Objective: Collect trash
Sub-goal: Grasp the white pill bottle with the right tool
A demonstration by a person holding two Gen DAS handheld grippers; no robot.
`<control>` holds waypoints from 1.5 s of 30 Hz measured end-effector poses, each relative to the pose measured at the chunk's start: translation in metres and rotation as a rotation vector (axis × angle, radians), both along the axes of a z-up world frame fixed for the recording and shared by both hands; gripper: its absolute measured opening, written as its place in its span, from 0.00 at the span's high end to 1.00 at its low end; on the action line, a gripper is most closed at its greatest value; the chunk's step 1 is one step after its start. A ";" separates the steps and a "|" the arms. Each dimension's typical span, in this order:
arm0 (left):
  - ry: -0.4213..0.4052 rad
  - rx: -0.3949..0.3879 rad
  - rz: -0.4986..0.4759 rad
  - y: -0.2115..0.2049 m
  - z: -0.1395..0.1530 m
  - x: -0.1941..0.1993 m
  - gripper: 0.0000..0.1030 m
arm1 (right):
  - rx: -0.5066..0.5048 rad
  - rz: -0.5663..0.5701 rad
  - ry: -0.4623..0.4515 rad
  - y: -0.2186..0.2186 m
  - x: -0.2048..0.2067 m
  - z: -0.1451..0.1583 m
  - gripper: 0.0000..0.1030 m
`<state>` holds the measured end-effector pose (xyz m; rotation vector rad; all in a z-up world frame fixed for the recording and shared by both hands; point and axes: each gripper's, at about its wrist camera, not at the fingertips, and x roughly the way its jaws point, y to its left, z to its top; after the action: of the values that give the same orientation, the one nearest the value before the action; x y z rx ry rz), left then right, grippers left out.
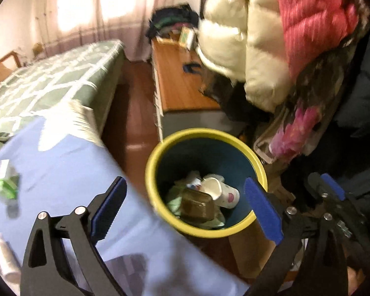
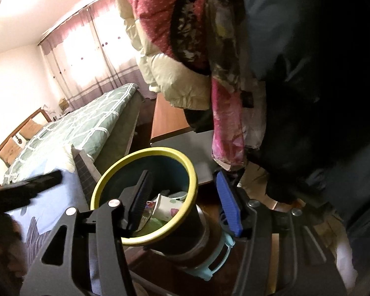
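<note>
From where I stand, the left gripper (image 1: 185, 185) hangs over the mouth of the yellow-rimmed bin (image 1: 204, 132), jaws spread wide with nothing between them. I take it the drop is done on that side. The bin stands on the floor just off the corner of the table (image 1: 61, 160), under the hanging coats (image 1: 234, 37). Inside it lie a paper cup (image 1: 219, 192), a brown tub (image 1: 197, 204) and some pale green scraps.

The right gripper (image 2: 183, 175) sits low at the bin's far rim, jaws about half apart. One finger looks to be over the inside and the blue pad outside the wall, and neither seems to press on it. I would call it empty, though the angle makes that hard to swear to.

More rubbish waits on the blue cloth: a crumpled green plastic piece (image 1: 6, 185) near the far edge and a pale bottle (image 1: 0, 251) closer in.

To finish this step cleanly, I would lift the wide jaws straight up so the fingers clear the rim and do not knock the bin. The right side should stay clear of the wall for the same reason. Then swing over to the green piece, come down with the jaws on either side of it, and close gently, since it looks light and springy enough to skid on the cloth
</note>
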<state>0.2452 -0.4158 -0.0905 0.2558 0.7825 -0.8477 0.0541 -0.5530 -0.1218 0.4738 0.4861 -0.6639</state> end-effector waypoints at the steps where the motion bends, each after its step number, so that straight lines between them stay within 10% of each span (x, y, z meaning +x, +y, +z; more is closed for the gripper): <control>1: -0.011 -0.011 0.016 0.011 0.005 -0.001 0.06 | 0.000 0.009 0.002 0.003 0.002 0.000 0.49; 13: -0.173 -0.093 0.411 0.233 0.042 -0.013 0.05 | -0.065 0.230 0.020 0.080 0.057 0.016 0.45; 23: -0.255 -0.085 0.837 0.405 0.018 0.011 0.05 | -0.107 0.535 0.031 0.198 0.123 0.028 0.44; 45: -0.169 -0.124 1.093 0.488 -0.035 0.031 0.05 | -0.118 0.931 0.229 0.364 0.232 -0.008 0.43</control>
<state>0.2758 0.0722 -0.1255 -0.2156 0.5811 0.1614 0.2860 -0.1891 -0.1293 0.0240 0.8007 0.1578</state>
